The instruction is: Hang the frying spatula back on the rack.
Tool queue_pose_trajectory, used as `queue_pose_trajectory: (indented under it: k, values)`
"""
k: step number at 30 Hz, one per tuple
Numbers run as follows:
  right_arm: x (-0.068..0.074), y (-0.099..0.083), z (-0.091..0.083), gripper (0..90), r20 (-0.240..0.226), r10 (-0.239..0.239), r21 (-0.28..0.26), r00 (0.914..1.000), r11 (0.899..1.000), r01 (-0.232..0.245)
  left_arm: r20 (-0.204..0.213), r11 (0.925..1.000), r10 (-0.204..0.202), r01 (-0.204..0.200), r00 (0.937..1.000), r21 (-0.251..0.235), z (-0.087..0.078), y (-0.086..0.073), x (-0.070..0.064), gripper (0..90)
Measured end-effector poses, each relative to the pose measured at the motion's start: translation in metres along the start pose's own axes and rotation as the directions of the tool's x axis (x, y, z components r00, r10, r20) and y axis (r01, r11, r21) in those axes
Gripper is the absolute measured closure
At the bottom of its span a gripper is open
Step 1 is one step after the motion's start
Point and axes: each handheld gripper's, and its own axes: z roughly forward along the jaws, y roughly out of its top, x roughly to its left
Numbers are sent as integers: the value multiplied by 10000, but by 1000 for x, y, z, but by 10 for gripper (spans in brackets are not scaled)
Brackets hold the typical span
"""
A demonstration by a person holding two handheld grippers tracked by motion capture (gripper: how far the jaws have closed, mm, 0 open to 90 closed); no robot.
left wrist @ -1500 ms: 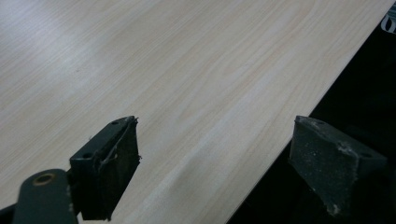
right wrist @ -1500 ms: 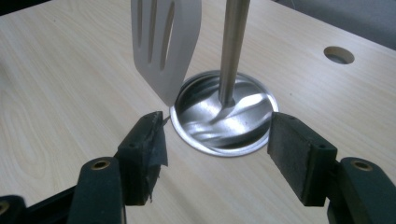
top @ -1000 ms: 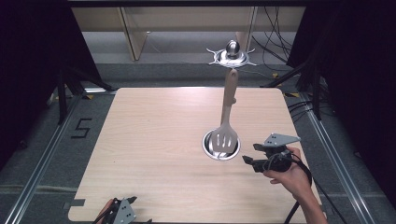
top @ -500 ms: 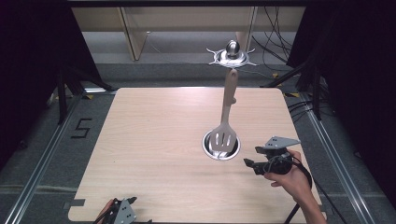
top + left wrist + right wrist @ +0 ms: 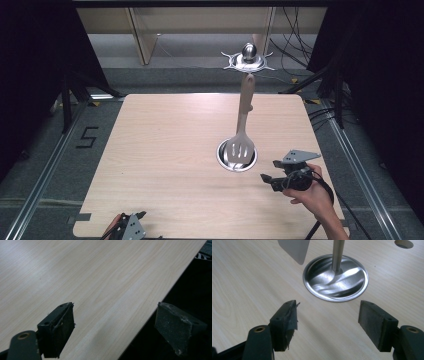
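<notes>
The right tongs [image 5: 327, 322], jaws apart, are closing on the bowl [image 5: 335, 277] just ahead, its spatula [image 5: 241, 125] propped inside; next, straddle the rim, while the left tongs [image 5: 115, 330] idle apart.

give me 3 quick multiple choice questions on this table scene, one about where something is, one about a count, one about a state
1. Where does the slotted spatula stand?
A. flat on the floor
B. head down in the steel bowl
C. between the left tool's jaws

2. How many bowls are on the table?
A. one
B. two
C. three

3. How does the right tool stand?
A. shut on the spatula
B. shut on nothing
C. open, holding nothing

Answers:
1. B, since the high view shows its slotted head inside the bowl and its handle rising up.
2. A, since a single round steel bowl sits on the wood.
3. C, since the right gripper view shows its jaws wide apart, short of the bowl.
</notes>
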Motion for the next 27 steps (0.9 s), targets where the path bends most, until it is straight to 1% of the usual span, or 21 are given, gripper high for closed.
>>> queue_pose_trajectory:
  k: [1,2,3,4,5,6,7,8,9,10,11,12,13,15,18,19,21,23,25,26,27]
  values:
    - [0,-1,1,323,-9,-36,-69,10000,10000,36,-7,10000,11,-11,10000,-6,0,0,0,150]
    - [1,-1,1,322,-44,-35,23,10000,10000,35,-8,10000,11,-11,10000,-8,0,0,0,150]
    - [-1,-2,3,321,-96,-291,-1,9995,9996,291,-7,10000,21,-21,10000,-10,0,0,0,150]
    - [0,-3,3,321,-45,-91,60,9999,9999,91,-10,10000,23,-23,10000,-10,0,0,0,150]
    - [0,-3,4,320,-79,-218,67,9997,9997,218,-13,10000,24,-24,10000,-13,0,0,0,150]
    - [2,-4,4,320,-107,36,163,9999,9999,-34,-10,10000,15,-15,10000,-3,0,0,0,150]
    - [0,-4,5,320,10,-336,21,9994,9994,336,-7,10000,14,-14,10000,-3,0,0,0,150]
    - [1,-5,5,319,-106,-177,208,9998,9996,179,-8,10000,12,-12,10000,-3,0,0,0,150]
    - [1,-6,6,319,-91,-186,158,9998,9997,187,-10,10000,23,-23,10000,-2,0,0,0,150]
    - [3,-7,7,319,-103,-41,178,9999,9998,43,-12,10000,20,-20,10000,-6,0,0,0,150]
    - [1,-7,7,319,-138,-186,327,9997,9993,190,-11,10000,9,-9,10000,-9,0,0,0,150]
    - [2,-8,8,319,-136,-191,262,9997,9995,194,-13,10000,18,-18,10000,-14,-1,0,0,150]
    - [3,-8,8,319,-214,-241,393,9995,9989,249,-15,10000,16,-16,10000,-15,-1,0,0,150]
    - [4,-9,9,317,-196,-264,333,9995,9991,270,-10,10000,18,-18,10000,-11,-1,0,0,150]
    - [4,-11,10,315,-220,-526,317,9984,9981,533,-15,10000,24,-24,10000,-7,-1,0,0,150]
    - [6,-12,9,315,-232,-348,436,9991,9984,358,-12,10000,14,-14,10000,-7,-1,0,0,150]
    - [6,-13,10,313,-250,-355,376,9991,9986,364,-5,10000,25,-25,10000,7,0,0,0,150]
    - [10,-14,10,312,-279,-139,394,9995,9991,150,-78,10000,13,-13,10000,45,0,-1,-1,150]
    - [9,-15,11,307,-409,-468,364,9981,9982,483,10,10000,31,-31,10000,7,0,0,-1,150]
    - [12,-16,11,305,-396,-171,464,9991,9987,189,14,10000,21,-21,10000,0,0,0,-1,150]
    - [13,-17,11,301,-534,-138,456,9985,9988,162,0,10000,20,-20,10000,-5,0,0,-1,150]
